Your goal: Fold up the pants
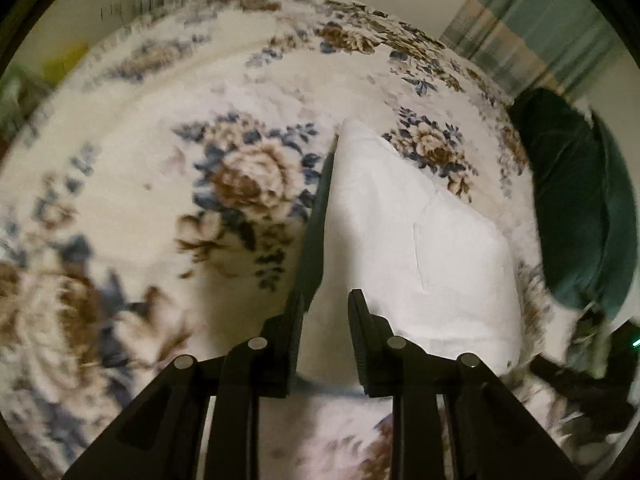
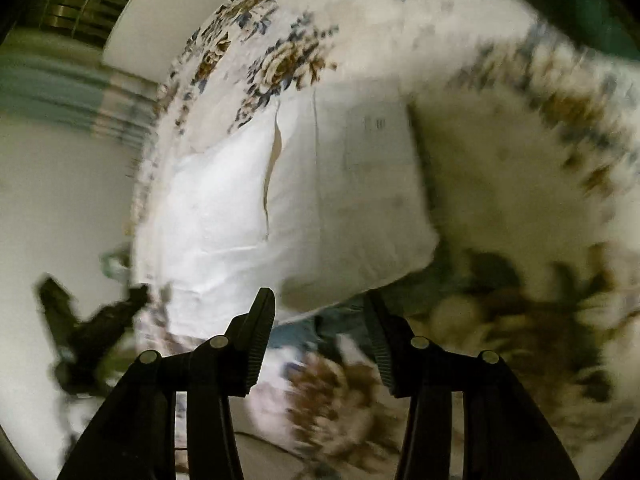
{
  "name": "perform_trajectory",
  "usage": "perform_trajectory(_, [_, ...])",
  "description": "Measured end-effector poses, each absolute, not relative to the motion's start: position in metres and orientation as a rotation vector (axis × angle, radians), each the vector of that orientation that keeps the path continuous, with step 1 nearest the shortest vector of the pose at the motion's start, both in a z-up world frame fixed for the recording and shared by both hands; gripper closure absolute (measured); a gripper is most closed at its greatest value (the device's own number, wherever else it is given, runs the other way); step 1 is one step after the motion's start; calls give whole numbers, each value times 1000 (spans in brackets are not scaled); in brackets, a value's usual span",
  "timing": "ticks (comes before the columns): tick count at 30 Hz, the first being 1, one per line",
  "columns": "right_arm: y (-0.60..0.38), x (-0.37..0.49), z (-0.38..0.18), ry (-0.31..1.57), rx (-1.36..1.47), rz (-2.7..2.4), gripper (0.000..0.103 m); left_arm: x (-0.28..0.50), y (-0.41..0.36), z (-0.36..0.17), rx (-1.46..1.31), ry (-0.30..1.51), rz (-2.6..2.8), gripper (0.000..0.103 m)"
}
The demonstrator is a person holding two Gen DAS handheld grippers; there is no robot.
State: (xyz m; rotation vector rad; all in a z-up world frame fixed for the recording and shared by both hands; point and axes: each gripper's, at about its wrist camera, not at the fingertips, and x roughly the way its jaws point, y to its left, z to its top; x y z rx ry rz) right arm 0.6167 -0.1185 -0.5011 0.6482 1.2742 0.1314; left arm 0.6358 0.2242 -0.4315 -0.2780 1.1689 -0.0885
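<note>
Pants (image 1: 404, 240), white and already folded into a compact bundle, lie on the flowered blanket (image 1: 160, 208) of a bed; in the left wrist view they reach from the gripper toward 12 o'clock, with a dark green cushion (image 1: 576, 208) near them at 3 o'clock.

The left gripper (image 1: 324, 336) stands with its jaws apart just above the near edge of the bundle and holds nothing. The right gripper (image 2: 320, 320) is also spread wide and empty, its fingers at the near edge of the pants (image 2: 304, 200) (both views are blurred, so I cannot tell whether a pad touches the cloth).

Probably the step in hand is one more fold, or the smoothing of the last one. To do it well, I think each gripper should take one near corner, catching all the layers together and not only the top one. Then both should lift equally and carry the edge toward 12 o'clock, so that the side seams stay in line. The pocket slit (image 2: 272, 168) may gape if the pull is uneven.
</note>
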Motion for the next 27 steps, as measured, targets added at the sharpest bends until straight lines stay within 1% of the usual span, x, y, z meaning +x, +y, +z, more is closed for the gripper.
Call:
perform_trajectory(4, [-108, 600, -448, 1232, 439, 41, 54, 610, 203, -395, -178, 1131, -50, 81])
perform_trajectory(6, [-104, 592, -426, 1212, 369, 5, 43, 598, 193, -376, -154, 1121, -33, 77])
perform_trajectory(7, [-102, 589, -413, 1195, 347, -3, 39, 591, 187, -364, -138, 1118, -21, 69])
perform_trajectory(8, [-102, 583, -398, 1180, 324, -17, 30, 587, 183, -355, -133, 1112, -21, 59])
perform_trajectory(9, [-102, 577, -384, 1168, 301, -30, 21, 582, 177, -343, -124, 1101, -20, 52])
perform_trajectory(10, [-102, 570, -372, 1155, 290, -34, 16, 576, 173, -332, -108, 1089, -10, 32])
perform_trajectory(11, [-102, 564, -359, 1144, 281, -37, 6, 573, 169, -324, -95, 1077, -3, 17])
perform_trajectory(12, [-102, 559, -346, 1137, 270, -43, 1, 566, 165, -311, -79, 1057, 3, 14])
perform_trajectory(19, [-107, 485, -240, 1001, 139, -116, 0, 503, 139, -228, -6, 954, 46, 13])
perform_trajectory(27, [-124, 394, -132, 868, 94, -95, 0, 414, 116, -151, -16, 876, 79, 13])
